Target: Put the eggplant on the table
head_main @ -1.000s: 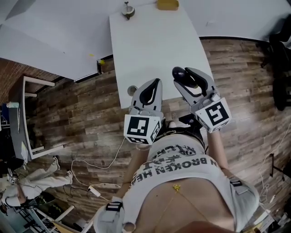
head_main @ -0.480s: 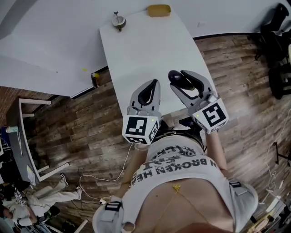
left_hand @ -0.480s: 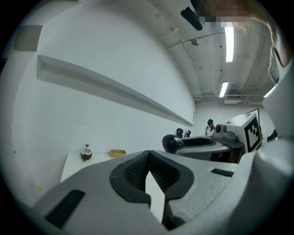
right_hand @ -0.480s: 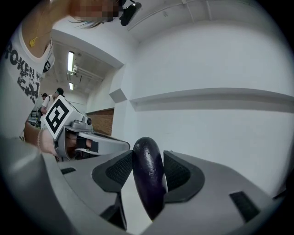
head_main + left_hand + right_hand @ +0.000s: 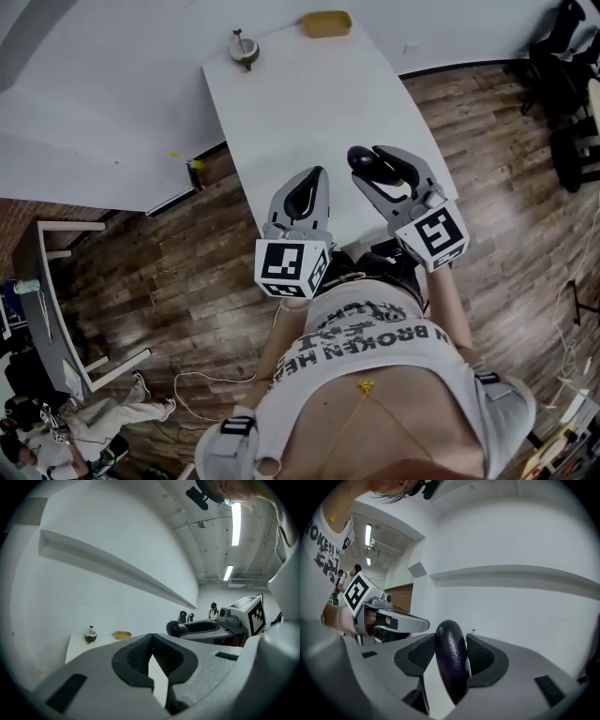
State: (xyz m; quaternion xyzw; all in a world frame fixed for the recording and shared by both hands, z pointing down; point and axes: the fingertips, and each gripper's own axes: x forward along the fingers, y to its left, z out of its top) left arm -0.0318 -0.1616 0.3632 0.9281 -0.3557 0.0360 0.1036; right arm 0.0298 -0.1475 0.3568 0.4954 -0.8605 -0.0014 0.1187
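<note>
Now, your right gripper (image 5: 375, 163) clamps the eggplant (image 5: 451, 658) between its pads, seemingly over the table's (image 5: 300, 103) near end. Lower until it rests on the bare top, then open gently. Keep the closed, empty left gripper (image 5: 315, 180) aside.

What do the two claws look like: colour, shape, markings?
They match: the left claw and right claw have light grey moulded shells with dark ribbed pads, and each carries a white cube printed with black square markers.
</note>
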